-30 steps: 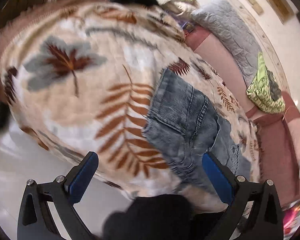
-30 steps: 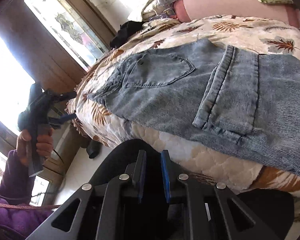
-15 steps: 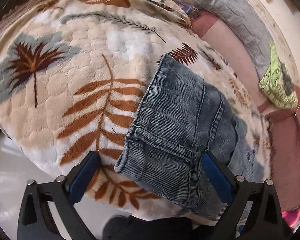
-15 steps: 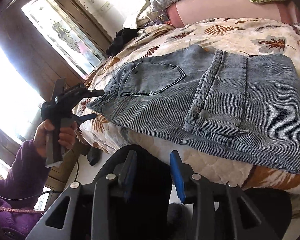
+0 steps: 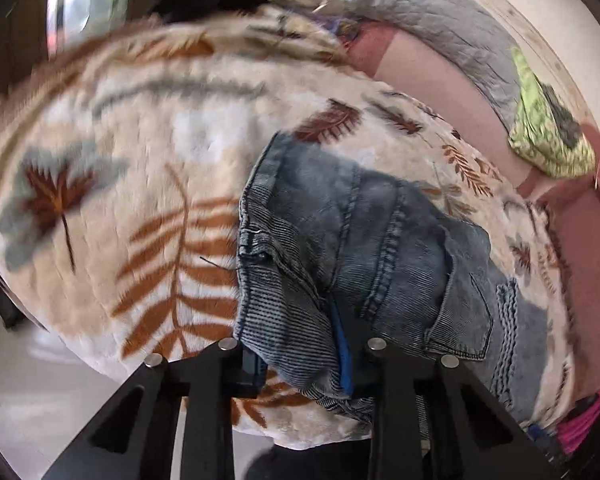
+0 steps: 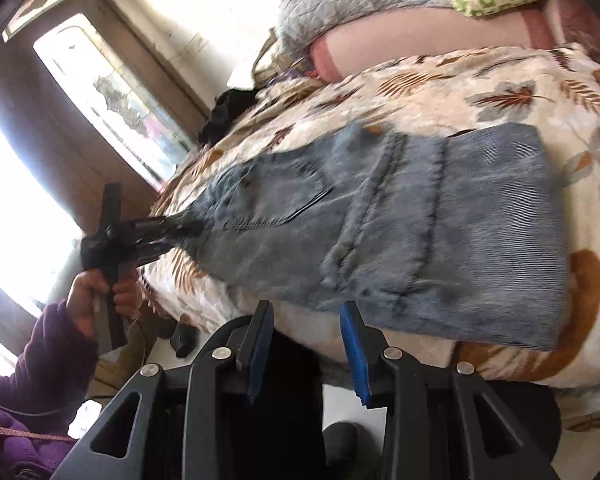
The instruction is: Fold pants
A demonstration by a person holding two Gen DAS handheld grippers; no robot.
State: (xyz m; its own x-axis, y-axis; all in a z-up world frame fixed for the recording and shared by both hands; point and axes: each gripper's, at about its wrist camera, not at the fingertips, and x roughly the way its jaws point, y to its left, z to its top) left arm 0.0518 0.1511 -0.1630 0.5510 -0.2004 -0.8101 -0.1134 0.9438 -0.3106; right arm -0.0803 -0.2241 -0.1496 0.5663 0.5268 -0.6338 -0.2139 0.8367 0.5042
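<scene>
The jeans (image 5: 380, 248) are lying folded on the leaf blanket (image 5: 140, 184). The left gripper (image 5: 300, 356), wide open a second ago, has just been closing and is now clamping the waistband corner. The right gripper (image 6: 306, 344), nearly shut before, is standing released, nothing between its pads. A green pillow (image 5: 548, 136) is lying at two o'clock. Only the right view is showing the hand (image 6: 96, 292) and purple sleeve (image 6: 32, 376).
</scene>
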